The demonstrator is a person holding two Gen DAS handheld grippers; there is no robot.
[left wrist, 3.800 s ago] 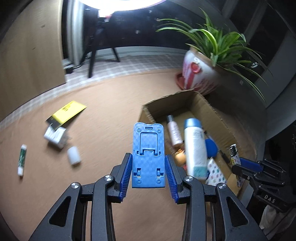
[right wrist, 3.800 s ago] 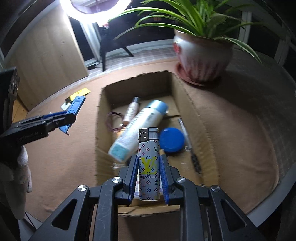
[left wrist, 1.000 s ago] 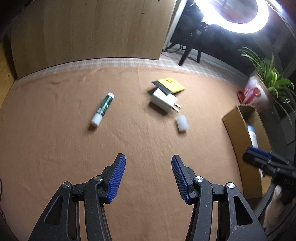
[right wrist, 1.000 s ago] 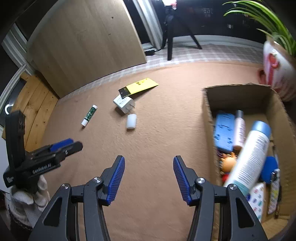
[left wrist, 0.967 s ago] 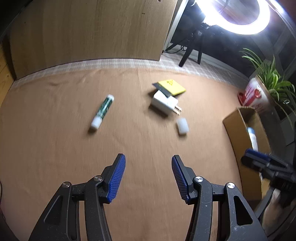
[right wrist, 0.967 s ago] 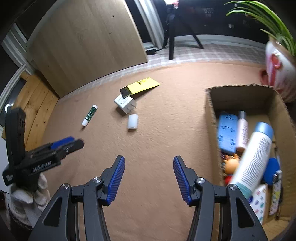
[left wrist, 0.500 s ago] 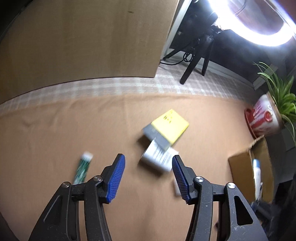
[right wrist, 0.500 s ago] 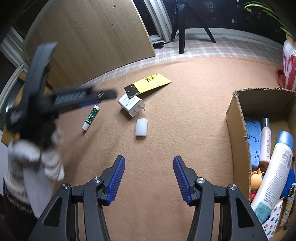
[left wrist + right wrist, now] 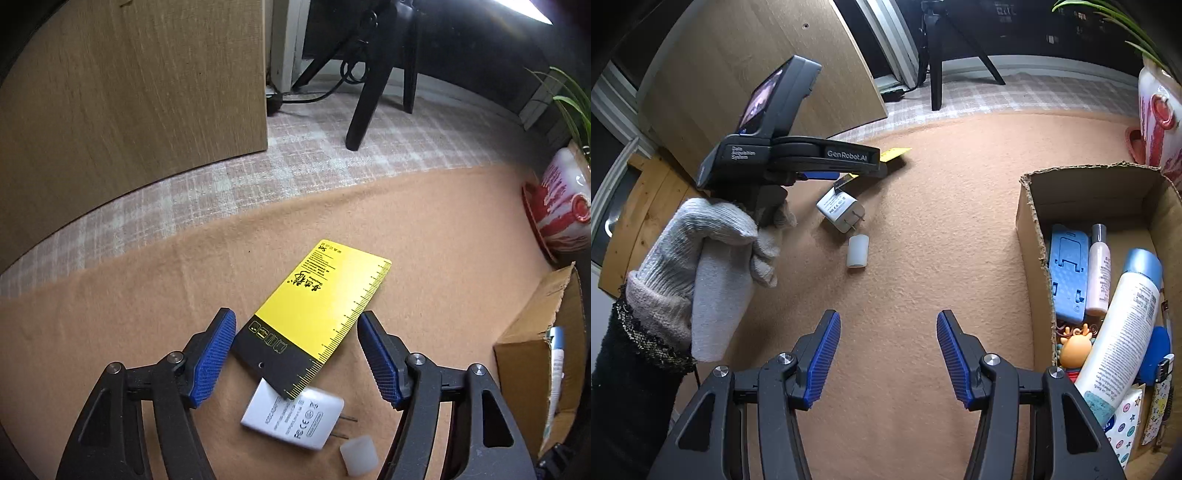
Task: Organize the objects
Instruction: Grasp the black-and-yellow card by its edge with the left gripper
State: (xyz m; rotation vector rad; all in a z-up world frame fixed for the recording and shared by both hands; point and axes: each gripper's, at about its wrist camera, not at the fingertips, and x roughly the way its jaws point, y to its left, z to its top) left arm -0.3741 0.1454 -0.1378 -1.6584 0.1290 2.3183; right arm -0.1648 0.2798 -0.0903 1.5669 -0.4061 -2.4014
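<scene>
Left gripper [image 9: 296, 354] hangs over the yellow-and-black ruler card [image 9: 320, 313], jaws just widened, straddling it without touching — the card's black corner lies on the white charger [image 9: 291, 417], white cap [image 9: 359, 455] beside that. Right gripper [image 9: 888, 352] hovers over bare carpet [image 9: 942, 229], jaws parted and empty — the cardboard box [image 9: 1030, 236] of stuff sits further right.

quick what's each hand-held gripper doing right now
Left hand-held gripper: open, jaws just widened, straddling the yellow ruler card, not gripping.
Right hand-held gripper: open, empty.

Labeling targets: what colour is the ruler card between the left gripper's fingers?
Yellow with a black end, the ruler card shows best in the left wrist view.
</scene>
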